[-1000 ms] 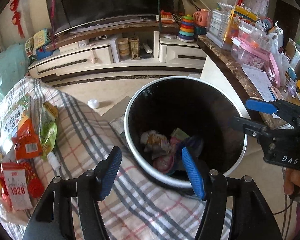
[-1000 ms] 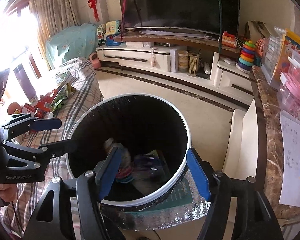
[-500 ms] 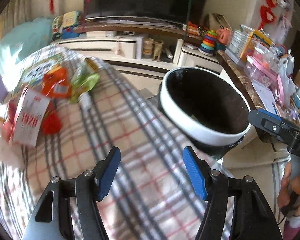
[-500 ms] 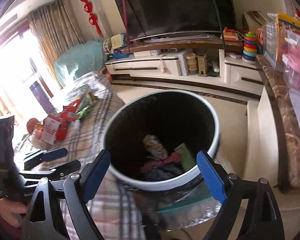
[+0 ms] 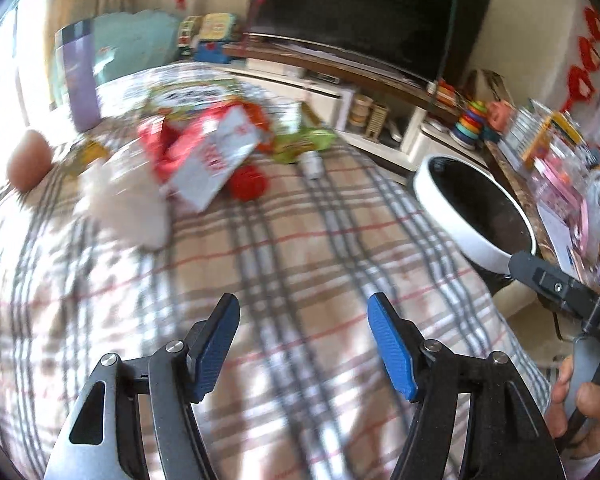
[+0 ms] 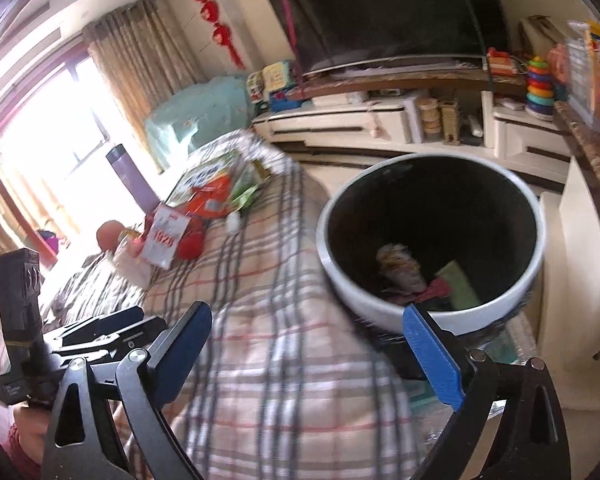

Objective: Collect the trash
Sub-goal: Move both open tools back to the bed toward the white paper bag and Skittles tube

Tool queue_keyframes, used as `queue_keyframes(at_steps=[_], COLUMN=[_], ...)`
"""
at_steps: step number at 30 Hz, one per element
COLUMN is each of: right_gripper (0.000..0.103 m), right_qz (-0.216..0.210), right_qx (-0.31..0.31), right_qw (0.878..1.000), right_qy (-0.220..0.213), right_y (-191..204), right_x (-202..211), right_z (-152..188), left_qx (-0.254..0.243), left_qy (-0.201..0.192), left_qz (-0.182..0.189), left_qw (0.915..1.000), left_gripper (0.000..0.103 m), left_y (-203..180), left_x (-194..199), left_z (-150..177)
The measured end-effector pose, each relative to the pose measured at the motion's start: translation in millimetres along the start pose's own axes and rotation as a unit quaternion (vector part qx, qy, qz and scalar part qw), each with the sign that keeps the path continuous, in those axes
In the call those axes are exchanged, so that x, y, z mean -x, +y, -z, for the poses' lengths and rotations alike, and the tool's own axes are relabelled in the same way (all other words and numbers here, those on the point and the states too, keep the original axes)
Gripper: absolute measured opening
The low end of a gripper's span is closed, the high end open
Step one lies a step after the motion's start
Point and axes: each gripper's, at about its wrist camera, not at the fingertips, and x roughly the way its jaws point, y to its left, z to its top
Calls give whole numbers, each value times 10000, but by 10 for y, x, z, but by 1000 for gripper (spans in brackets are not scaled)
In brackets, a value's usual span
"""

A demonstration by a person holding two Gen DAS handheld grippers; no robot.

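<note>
Blue ribbed pads line the two black fingers of the left gripper (image 5: 303,342), which are spread wide and hold nothing above a plaid blanket (image 5: 284,264) of beige cloth crossed by grey and red lines. The right gripper (image 6: 306,354) has the same blue pads, likewise parted and empty, over the blanket's edge beside the trash bin (image 6: 540,216).

That bin is round, with a smooth white rim and a black inside. Crumpled wrappers lie at its bottom: one pale and patterned (image 6: 398,266), one flat and green (image 6: 458,286), with a bit of red between them; the count below cannot be told.

Farther along the blanket, well apart from both grippers, sits a blurred heap of trash. A white and red packet (image 6: 165,241) reads "1928". Beside it are an orange packet (image 6: 210,200), a green wrapper (image 5: 304,142), a small white bottle (image 5: 312,164) and a soft white lump (image 5: 128,208). A purple cylindrical flask (image 5: 80,80) stands upright behind the heap.

Beyond, a large dark television (image 6: 388,12) rests on a long white cabinet (image 6: 340,124), with a stacked rainbow ring toy (image 6: 539,84) to its right
</note>
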Motion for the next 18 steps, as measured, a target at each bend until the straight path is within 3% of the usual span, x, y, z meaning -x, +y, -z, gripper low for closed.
queue_keyframes(at_steps=[10,18], right_gripper=[97,97], right_qz=[-342,-396], right_qx=[226,487], right_qw=[9984,9972], right_qy=[384,402], right_y=[469,701], right_x=[-346,-498], right_z=[146,142], left_qx=[568,883], left_qy=[3,-56], left_qz=[-233,-277], left_qw=[9981,9957], left_gripper=[68,71], left_y=[442,730], left_x=[154,180], left_z=[100,33])
